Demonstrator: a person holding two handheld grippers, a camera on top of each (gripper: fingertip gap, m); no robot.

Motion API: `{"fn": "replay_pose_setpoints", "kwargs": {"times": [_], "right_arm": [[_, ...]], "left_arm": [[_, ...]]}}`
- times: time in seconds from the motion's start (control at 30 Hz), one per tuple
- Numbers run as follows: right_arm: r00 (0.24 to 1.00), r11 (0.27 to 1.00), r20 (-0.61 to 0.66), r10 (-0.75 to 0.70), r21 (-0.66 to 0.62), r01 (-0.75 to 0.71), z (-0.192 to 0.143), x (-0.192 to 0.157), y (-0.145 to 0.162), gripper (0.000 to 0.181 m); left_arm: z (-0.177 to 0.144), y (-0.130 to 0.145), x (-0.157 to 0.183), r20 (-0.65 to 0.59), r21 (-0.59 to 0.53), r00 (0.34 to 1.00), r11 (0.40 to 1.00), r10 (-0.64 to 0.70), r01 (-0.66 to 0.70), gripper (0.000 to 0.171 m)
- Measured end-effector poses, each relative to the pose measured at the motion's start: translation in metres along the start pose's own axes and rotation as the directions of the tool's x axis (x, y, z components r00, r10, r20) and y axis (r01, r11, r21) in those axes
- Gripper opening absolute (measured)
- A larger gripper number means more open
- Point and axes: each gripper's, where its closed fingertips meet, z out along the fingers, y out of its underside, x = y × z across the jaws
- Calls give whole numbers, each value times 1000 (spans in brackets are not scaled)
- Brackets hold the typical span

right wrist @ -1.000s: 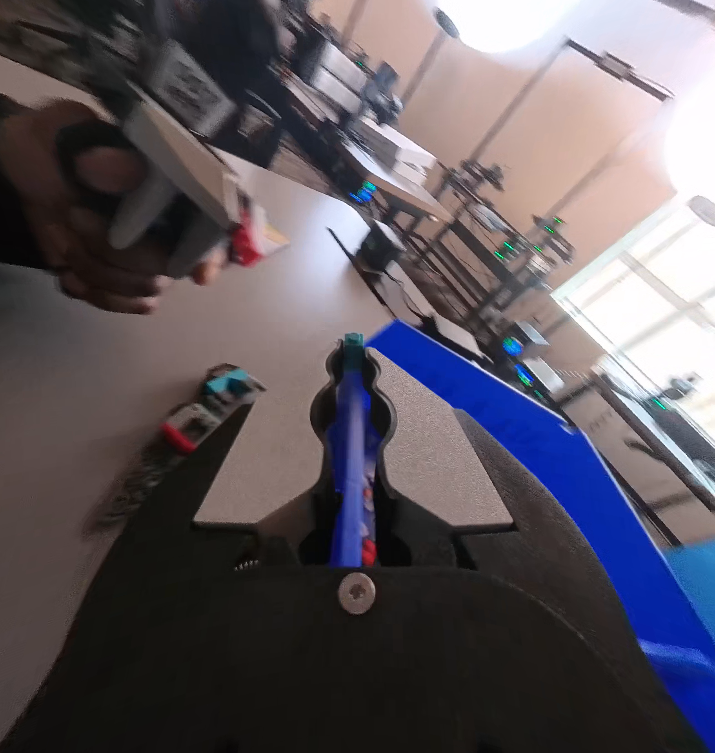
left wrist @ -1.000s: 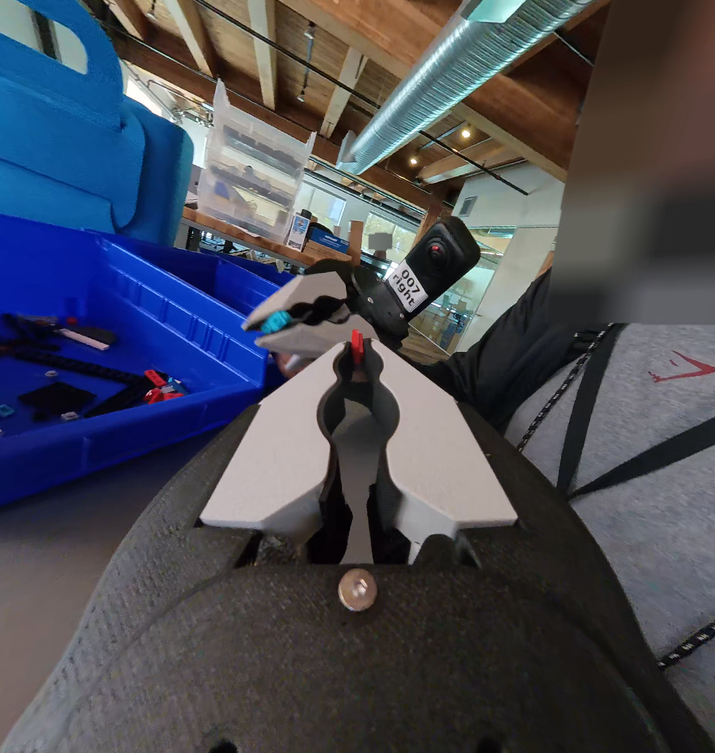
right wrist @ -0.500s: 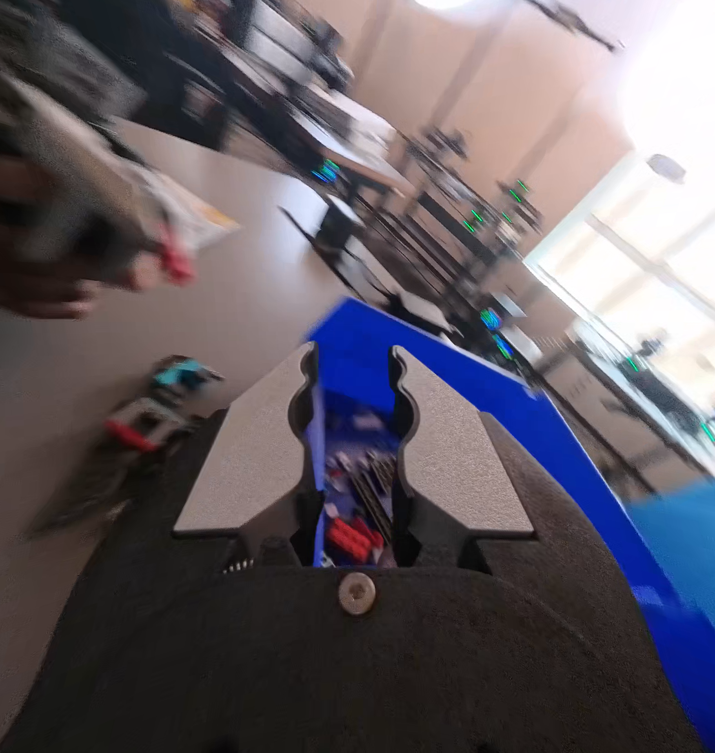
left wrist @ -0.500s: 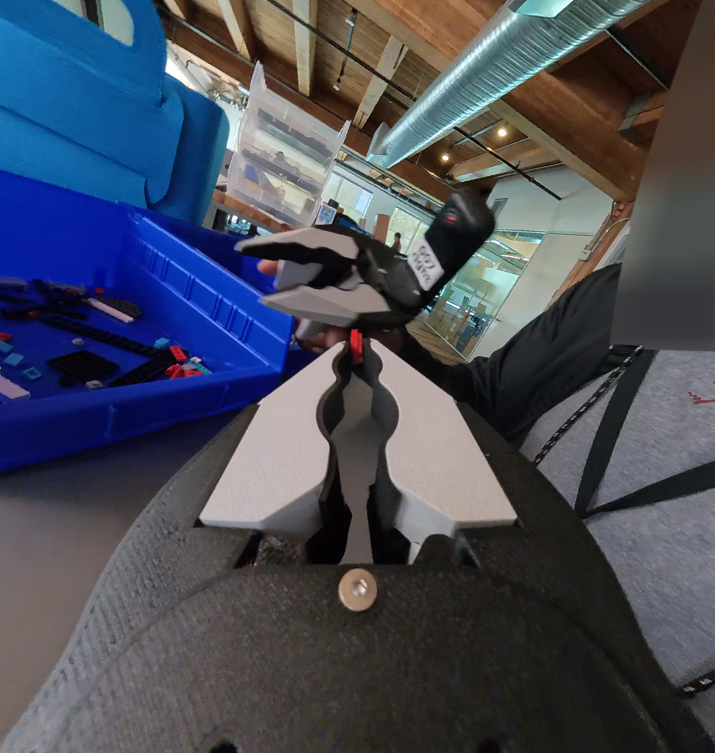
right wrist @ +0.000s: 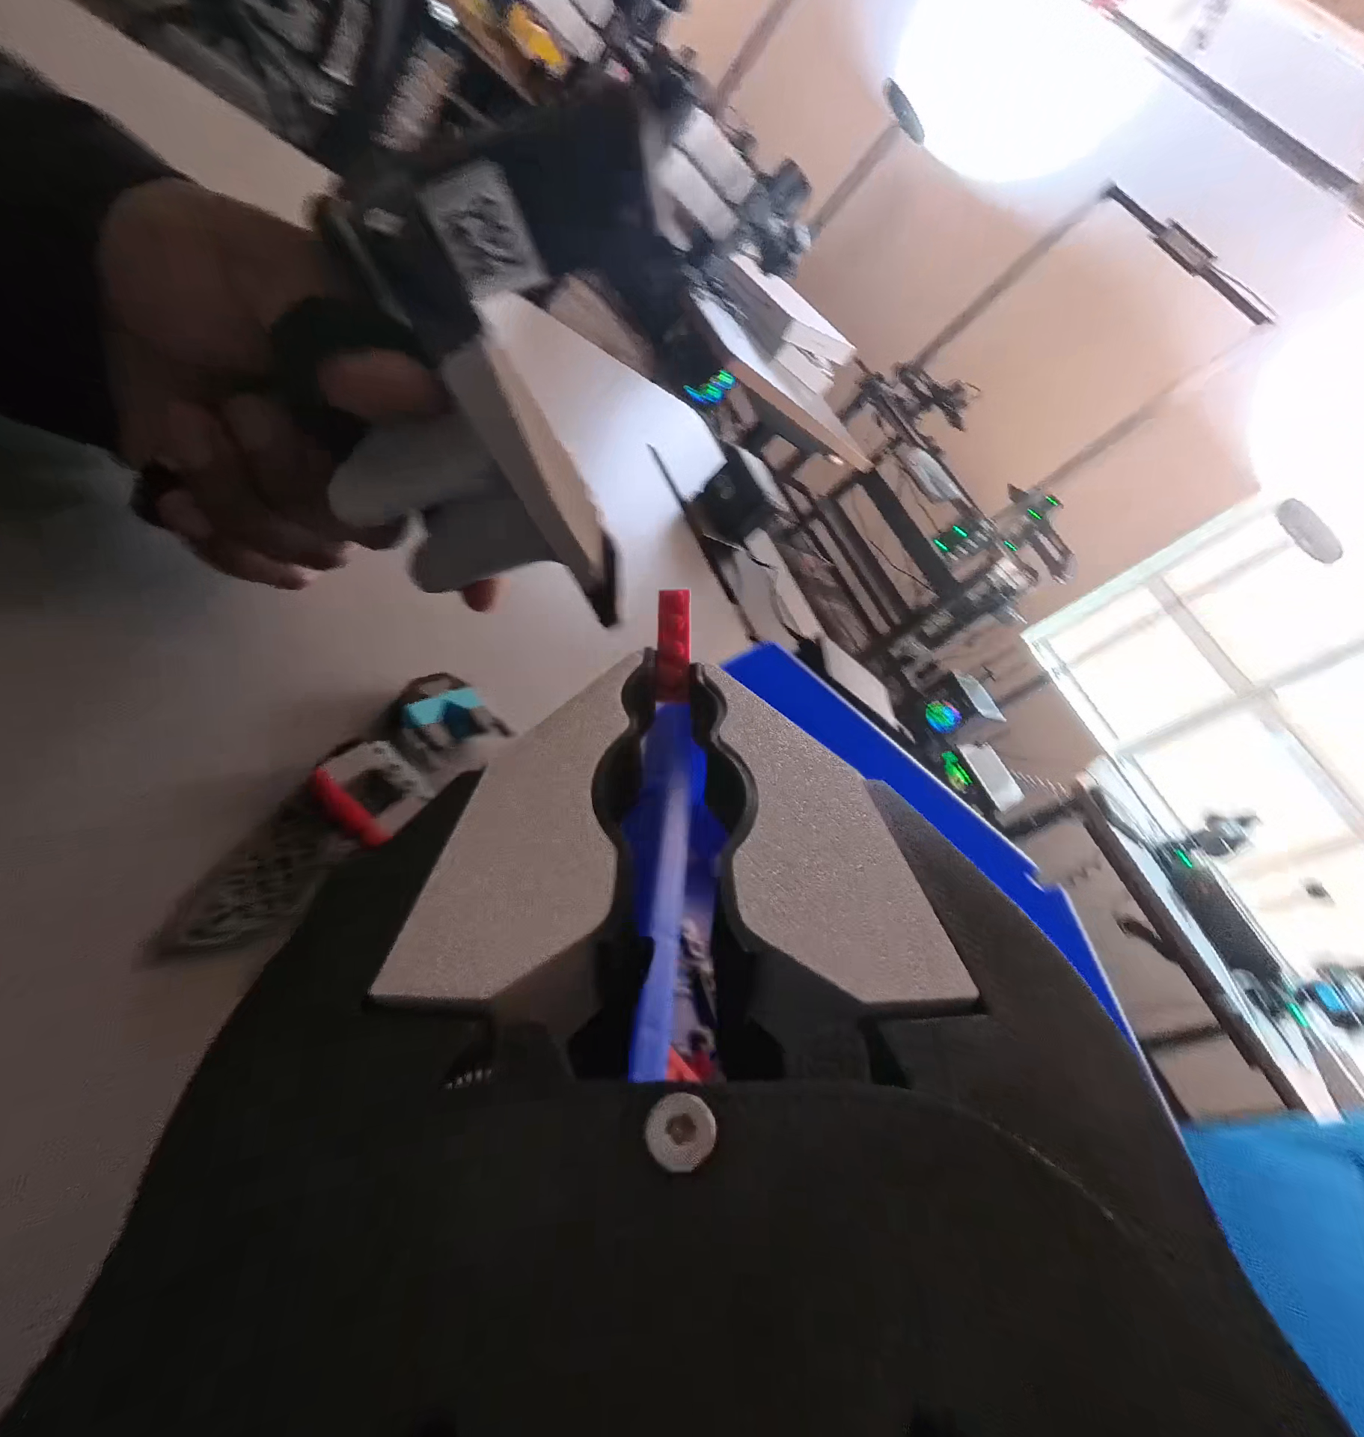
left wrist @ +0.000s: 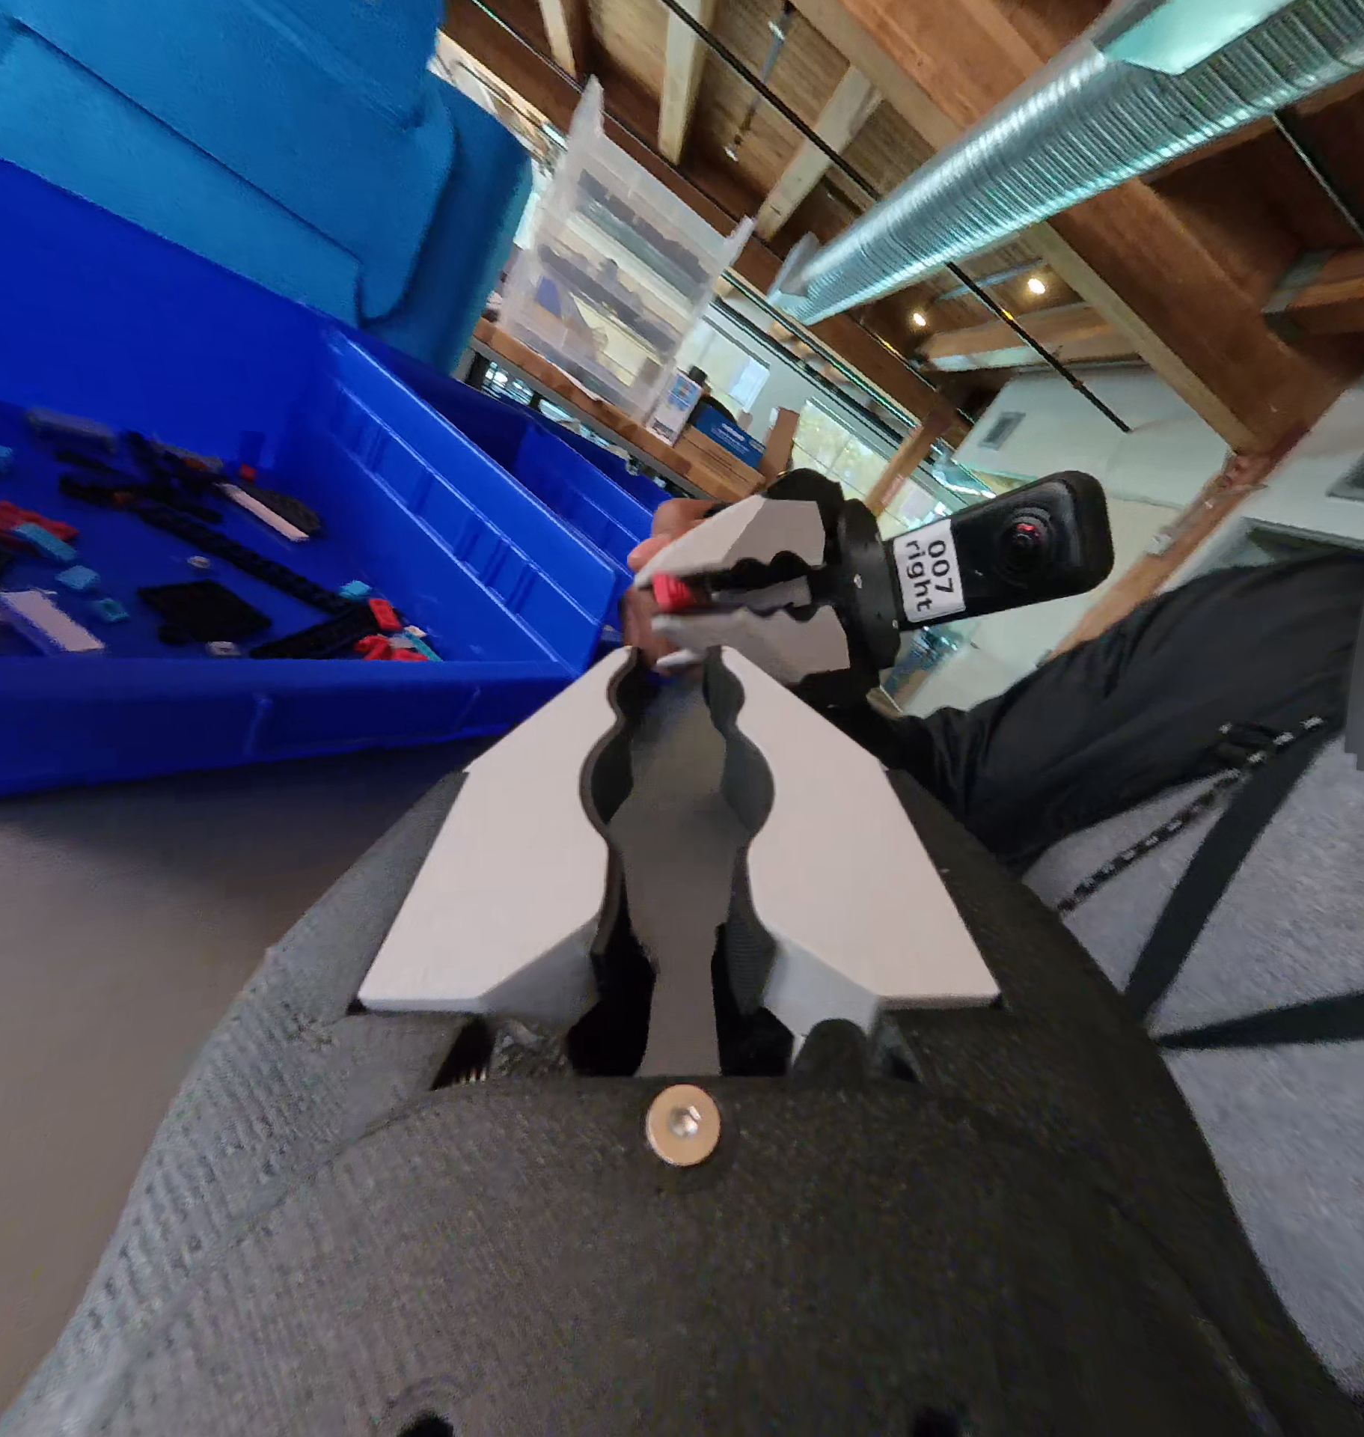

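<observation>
My right gripper (right wrist: 675, 678) is shut on a small red brick (right wrist: 675, 634) that sticks out past its tips. In the left wrist view the right gripper (left wrist: 657, 603) holds the same red brick (left wrist: 669, 595) just beyond my left gripper (left wrist: 675, 673), which is open and empty, its tips close below the brick. In the right wrist view the left gripper (right wrist: 597, 579) is held by a hand (right wrist: 220, 435) just up and left of the brick, apart from it. A small brick assembly (right wrist: 352, 793) of black, red, white and teal parts lies on the table.
A blue bin (left wrist: 290, 711) with several loose bricks (left wrist: 196, 614) stands on the grey table (left wrist: 119, 894) to the left; it also shows in the right wrist view (right wrist: 935, 816). A person's black sleeve (left wrist: 1129, 700) and grey top (left wrist: 1246, 933) are on the right. Left and right tips are no more than a few centimetres apart.
The right gripper let go of a teal piece, opened, then shut on the red brick. The left gripper, which held that red brick, has opened and let it go.
</observation>
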Motion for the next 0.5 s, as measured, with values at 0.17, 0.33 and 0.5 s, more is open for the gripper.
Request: {"fn": "replay_pose_setpoints", "kwargs": {"times": [0.17,0.33,0.5], "right_arm": [[929,945,-358,95,-260,-196,-13,71,62,20],[914,921,-384,131,-294,-255,-17,78,75,36],[976,967,-126,177,-163,-196,-2,35,38,32]], "left_arm": [[-15,-13,-23,108,48,993,998,-42,37,32],[-21,-5,-37,219,-43,975,999,37,-28,36],[-33,-14,-49,278,-11,960,999,34,-32,36]]}}
